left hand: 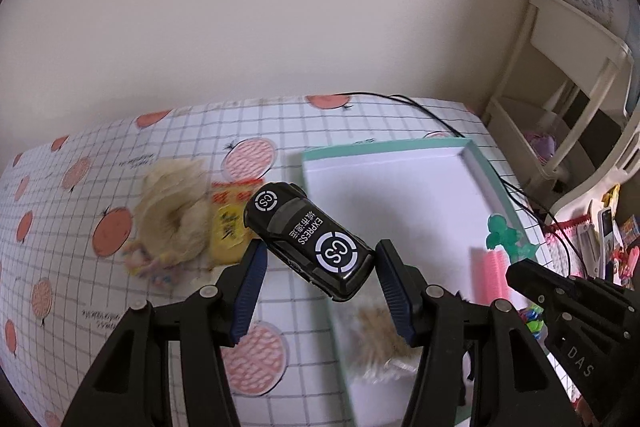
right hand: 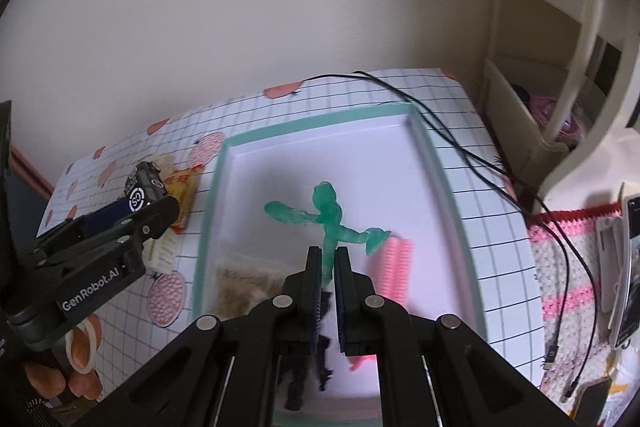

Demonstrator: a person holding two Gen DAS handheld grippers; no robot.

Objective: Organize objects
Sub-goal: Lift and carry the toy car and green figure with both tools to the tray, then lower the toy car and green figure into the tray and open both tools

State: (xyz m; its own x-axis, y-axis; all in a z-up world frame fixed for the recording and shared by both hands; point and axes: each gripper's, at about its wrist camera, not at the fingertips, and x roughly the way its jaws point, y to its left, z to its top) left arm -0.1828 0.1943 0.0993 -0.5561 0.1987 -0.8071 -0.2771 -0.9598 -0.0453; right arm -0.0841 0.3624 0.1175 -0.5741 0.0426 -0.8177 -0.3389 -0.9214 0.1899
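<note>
My left gripper [left hand: 320,261] is shut on a black toy car [left hand: 310,239] printed "CS EXPRESS". It holds the car above the tablecloth, just left of a white tray with a teal rim [left hand: 380,147]. The right wrist view shows the same car [right hand: 140,187] at the left gripper's tip. My right gripper [right hand: 327,259] is shut on the leg of a translucent green figure [right hand: 330,215], which hangs over the tray [right hand: 320,117]. From the left wrist view, the green figure [left hand: 504,231] and the right gripper [left hand: 518,273] are at the right.
The tray holds a pink ridged piece [right hand: 396,267], a fuzzy beige item [right hand: 244,279] and a small black figure [right hand: 300,379]. A fluffy beige ring [left hand: 172,219] and a yellow packet [left hand: 228,223] lie on the tablecloth. A black cable [right hand: 440,131] crosses it. A cream shelf [left hand: 560,87] stands at the right.
</note>
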